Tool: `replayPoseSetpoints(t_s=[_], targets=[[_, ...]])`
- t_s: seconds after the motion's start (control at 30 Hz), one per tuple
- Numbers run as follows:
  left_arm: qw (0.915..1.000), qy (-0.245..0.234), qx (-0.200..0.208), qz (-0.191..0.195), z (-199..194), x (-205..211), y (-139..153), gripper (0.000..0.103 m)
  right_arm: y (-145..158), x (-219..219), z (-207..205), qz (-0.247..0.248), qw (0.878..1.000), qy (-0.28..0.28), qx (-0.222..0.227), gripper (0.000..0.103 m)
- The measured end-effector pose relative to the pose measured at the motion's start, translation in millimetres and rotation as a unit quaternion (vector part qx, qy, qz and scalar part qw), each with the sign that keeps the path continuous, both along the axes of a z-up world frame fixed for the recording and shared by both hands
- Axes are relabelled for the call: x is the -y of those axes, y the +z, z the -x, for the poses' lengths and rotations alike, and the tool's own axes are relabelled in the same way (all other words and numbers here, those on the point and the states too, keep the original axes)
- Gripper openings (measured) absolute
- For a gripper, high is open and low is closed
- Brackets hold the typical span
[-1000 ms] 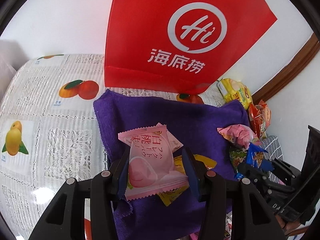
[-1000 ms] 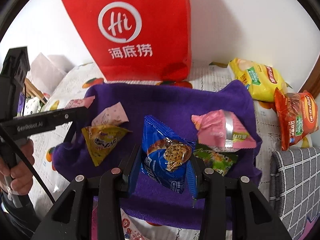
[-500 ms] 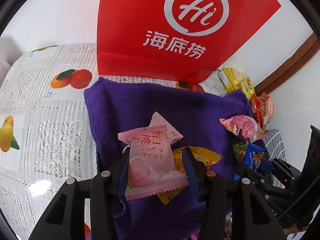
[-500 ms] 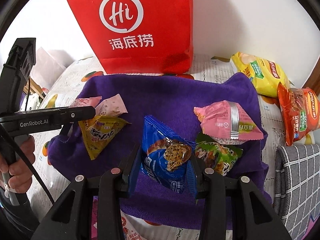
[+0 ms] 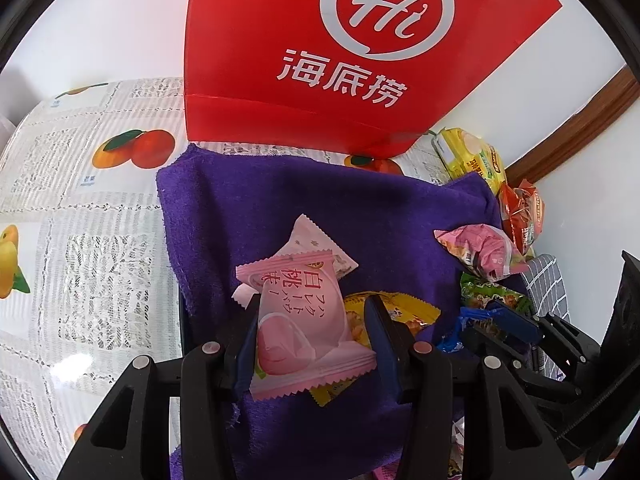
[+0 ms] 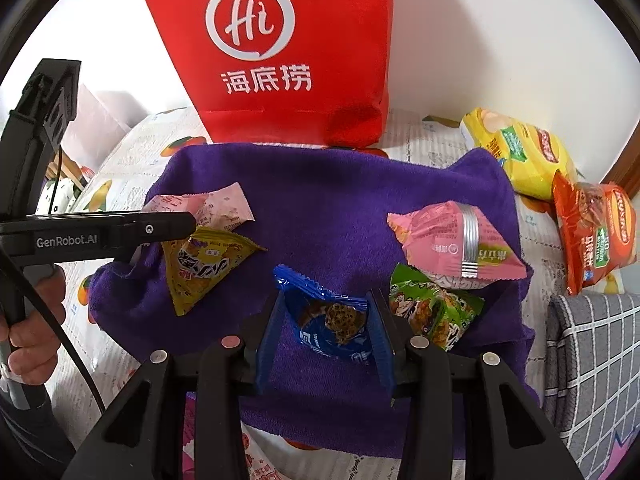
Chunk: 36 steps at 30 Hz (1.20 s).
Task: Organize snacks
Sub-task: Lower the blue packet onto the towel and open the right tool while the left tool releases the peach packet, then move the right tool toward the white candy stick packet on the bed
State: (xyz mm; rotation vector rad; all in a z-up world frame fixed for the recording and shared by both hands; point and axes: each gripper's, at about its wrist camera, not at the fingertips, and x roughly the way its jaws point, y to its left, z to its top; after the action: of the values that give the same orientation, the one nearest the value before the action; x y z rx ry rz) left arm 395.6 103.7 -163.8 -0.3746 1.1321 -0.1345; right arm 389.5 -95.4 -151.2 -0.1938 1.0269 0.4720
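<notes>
1. The landmark is the purple towel [image 6: 332,200], spread on the fruit-print tablecloth [image 5: 80,208]. To the left of the towel's left edge the tablecloth lies bare and wide.
2. Behind the towel's far edge stands the red bag [image 6: 288,60], upright and touching that edge near the middle. The towel's far half, just in front of the bag, carries nothing.
3. Over the towel's near-left part, the left gripper [image 5: 312,336] holds the pink peach packet [image 5: 300,320]. Its jaws are only partly open and both pads press on the packet's sides. A pale pink packet [image 5: 316,244] lies just behind it, and a yellow packet [image 6: 200,268] lies under and beside it.
4. A person's hand [image 6: 32,320] holds the handle of this gripper, off the towel's left edge.
5. At the towel's near middle, the right gripper [image 6: 326,332] has the blue packet [image 6: 328,320] between its jaws. They are partly open and lie against the packet's sides.
6. Just right of the blue packet lies a green packet [image 6: 436,312], and a big pink packet [image 6: 452,244] lies partly over it, near the towel's right edge.
7. Past the towel's right edge lie a yellow chip bag [image 6: 520,152] and an orange chip bag [image 6: 592,232], close together. Near them, at the table's right side, is a grey checked cloth [image 6: 592,360].
</notes>
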Motion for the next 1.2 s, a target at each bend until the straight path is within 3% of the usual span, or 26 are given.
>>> replayPoseSetpoints(t_s=[0.23,0.4,0.5,1.2], targets=[[0.9999,-0.013,-0.002,0.005,2,5,2,0.049,22,7,16,-0.006,1.0,-0.01,0.025,0.053],[0.9996,-0.029,-0.007,0.0,3,18,6,0.062,36,16,33,-0.006,0.999,-0.027,0.034,0.055],[0.9994,-0.036,-0.003,-0.003,5,23,13,0.063,38,23,45,-0.01,0.999,-0.043,0.028,0.056],[0.9951,-0.07,0.07,-0.006,41,33,79,0.067,-3,37,113,-0.03,0.989,-0.133,-0.055,0.059]])
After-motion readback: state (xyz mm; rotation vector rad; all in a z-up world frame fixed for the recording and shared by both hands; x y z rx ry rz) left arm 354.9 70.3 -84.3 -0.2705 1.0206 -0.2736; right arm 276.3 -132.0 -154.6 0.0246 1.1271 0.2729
